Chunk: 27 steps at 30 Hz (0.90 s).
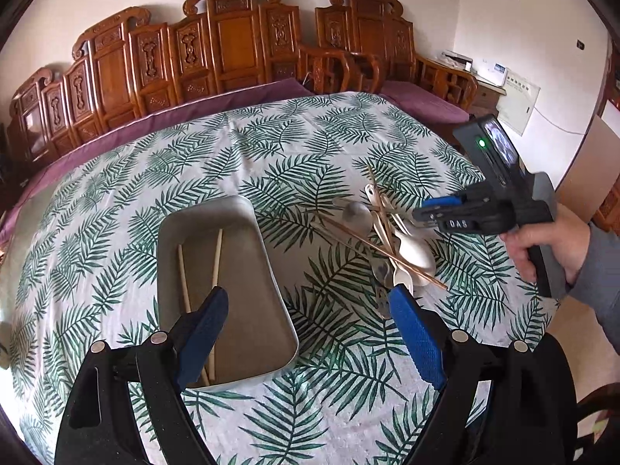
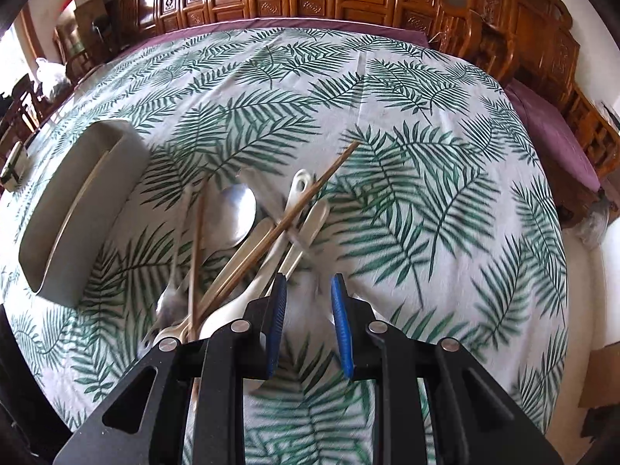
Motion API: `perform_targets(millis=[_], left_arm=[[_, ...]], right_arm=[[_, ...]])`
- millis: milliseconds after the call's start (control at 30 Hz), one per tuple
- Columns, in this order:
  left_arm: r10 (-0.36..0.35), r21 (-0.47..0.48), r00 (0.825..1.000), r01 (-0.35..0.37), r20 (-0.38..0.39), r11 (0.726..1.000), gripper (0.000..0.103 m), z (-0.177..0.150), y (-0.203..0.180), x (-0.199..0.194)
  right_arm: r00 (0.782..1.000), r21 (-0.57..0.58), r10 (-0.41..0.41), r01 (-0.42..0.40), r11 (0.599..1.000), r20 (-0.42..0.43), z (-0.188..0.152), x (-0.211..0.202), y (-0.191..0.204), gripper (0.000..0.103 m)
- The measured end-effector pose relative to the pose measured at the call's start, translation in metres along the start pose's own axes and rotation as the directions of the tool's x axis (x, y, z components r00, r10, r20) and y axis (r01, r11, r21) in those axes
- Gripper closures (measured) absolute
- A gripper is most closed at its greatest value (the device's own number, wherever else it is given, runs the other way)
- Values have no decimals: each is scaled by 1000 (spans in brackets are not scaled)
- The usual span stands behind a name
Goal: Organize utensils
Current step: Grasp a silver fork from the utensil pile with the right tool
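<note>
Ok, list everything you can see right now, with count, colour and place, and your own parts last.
Tray: one, grey, on the tablecloth left of the pile.
Chopsticks in tray: two, pale wood, lying lengthwise.
Utensil pile: count unclear; white spoons, a metal spoon, brown chopsticks, crossed on the tablecloth.
Tablecloth: one, white with green leaves, covering the table.
Carved bench: brown wood with purple cushion, behind the table.
Left gripper: black with blue pads, jaws open over the tray's right edge.
Right gripper: same colours, jaws open and empty, beside the pile.
Right hand: holding that gripper.
</note>
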<state>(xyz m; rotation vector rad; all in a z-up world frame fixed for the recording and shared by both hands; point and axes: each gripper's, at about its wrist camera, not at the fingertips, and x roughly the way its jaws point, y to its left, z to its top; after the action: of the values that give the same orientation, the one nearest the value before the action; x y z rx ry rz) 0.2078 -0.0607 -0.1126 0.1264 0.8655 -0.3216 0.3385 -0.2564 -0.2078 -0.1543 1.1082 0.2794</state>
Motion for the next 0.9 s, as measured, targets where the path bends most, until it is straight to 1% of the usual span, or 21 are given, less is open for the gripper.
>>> perform_targets(millis=[300,433,500,600,667,700,767,900], left_arm=[[10,-10,1000,-11,-23,1000,21,0,1,10],[18,-12,1000,-18,-25,1000,21,1,3,11],[19,-15,999,-20,-29,1000,21,0,3,12],[25,-17,999,-25,-36,1000,21,-1,2,15],[25,-16,999,-25,-40,1000,21,-1,0,17],[24,-12,999,-25,-42,1000,21,-1,-2,18],[24,-8,999,-24,-44,1000,21,-1,-4,18],[15,1,999,-15,-46,1000,21,-2,-11,20]], right_arm=[[997,-48,-2,-2,999,-81,14,32,-6,77],[995,-68,-12,6,998,-97,16,41,-7,76],[996,-99,-25,17,995,-80,16,42,-3,76],[997,-97,-24,16,995,-79,15,41,-3,82],[996,-99,-27,19,995,-82,12,40,-3,91],[995,-95,-44,36,995,-84,9,38,-3,93],[994,-64,-55,49,997,-90,3,33,-5,93],[996,12,-21,22,1000,-84,-10,20,-16,94]])
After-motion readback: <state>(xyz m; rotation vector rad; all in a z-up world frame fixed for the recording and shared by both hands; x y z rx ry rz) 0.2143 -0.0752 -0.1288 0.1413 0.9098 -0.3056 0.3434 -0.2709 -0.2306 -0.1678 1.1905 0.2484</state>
